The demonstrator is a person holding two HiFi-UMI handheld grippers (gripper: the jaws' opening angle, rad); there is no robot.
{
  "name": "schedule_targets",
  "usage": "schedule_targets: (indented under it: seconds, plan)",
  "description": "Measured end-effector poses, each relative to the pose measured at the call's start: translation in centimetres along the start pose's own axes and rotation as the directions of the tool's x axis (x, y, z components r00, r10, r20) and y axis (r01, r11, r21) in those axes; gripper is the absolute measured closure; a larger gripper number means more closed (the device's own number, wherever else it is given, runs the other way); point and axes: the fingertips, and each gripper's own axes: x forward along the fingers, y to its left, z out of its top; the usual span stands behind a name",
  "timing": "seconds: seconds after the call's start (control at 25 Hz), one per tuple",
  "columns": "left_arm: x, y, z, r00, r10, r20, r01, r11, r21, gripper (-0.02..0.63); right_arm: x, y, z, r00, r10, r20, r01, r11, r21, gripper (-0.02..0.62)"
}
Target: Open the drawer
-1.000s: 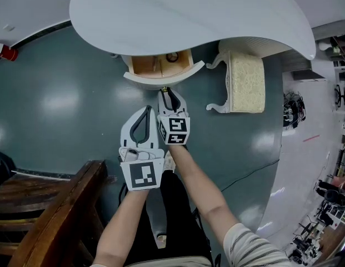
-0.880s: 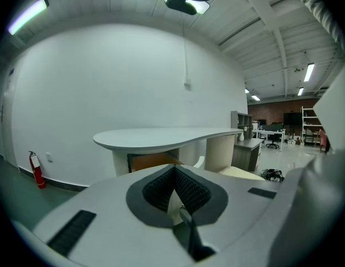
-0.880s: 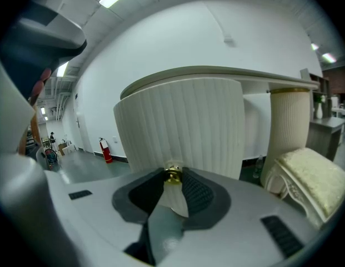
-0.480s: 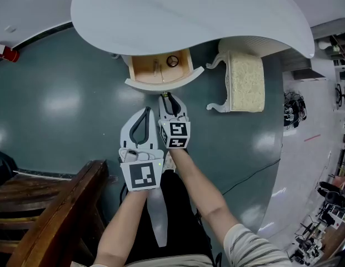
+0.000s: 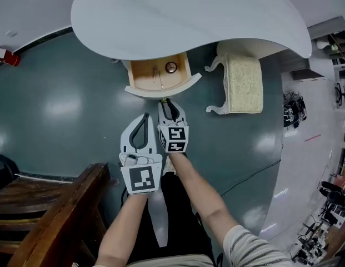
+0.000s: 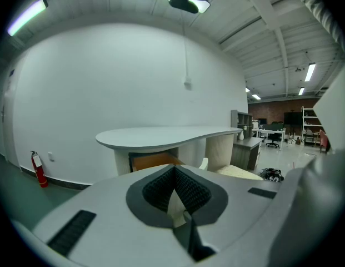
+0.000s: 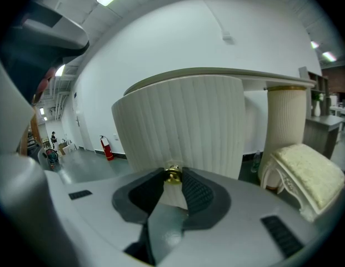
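A glossy teal floor (image 5: 61, 104) is seen to fill most of the head view, and a large white desk (image 5: 189, 15) with a curved, kidney-shaped top is spread over its upper part. A dark brown wooden piece of furniture (image 5: 50, 216) is cut off by the lower left corner. A white-legged stool with a cream cushion (image 5: 243, 82) is stood near the desk on the right. The task's thing, a drawer (image 5: 161, 88) with a white ribbed, bowed front and a pale wooden inside, is found under the desk's near edge, pulled out far enough for its inside to be laid open to view. The right hand-held gripper (image 5: 168, 103) is held straight in front of the drawer. In the right gripper view its jaws are seen partly closed, with the dark ribbed pads pressed on either side of the small round brass knob (image 7: 173, 174) at the middle of the drawer front. The left hand-held gripper (image 5: 145, 117) is held just beside the right one and a little farther from the drawer. In the left gripper view its jaws are seen brought together at the tips with nothing between them. A small red fire extinguisher (image 5: 5, 55) is stood by the wall at the far left. Inside the drawer a small round thing (image 5: 171, 67) and a thin pale thing (image 5: 156, 74) are seen lying apart; what they are cannot be told.
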Motion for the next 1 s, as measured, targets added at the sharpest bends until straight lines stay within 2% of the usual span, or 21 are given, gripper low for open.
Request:
schedule_targets:
  seconds: [1.0]
  plan:
    - [-0.6,-1.4,1.5,1.000,-0.019,-0.004,0.019,1.000,0.007,0.607,-3.7,0.4,-2.0,0.998,0.001,-0.070,-0.001,1.000,-0.006,0.495]
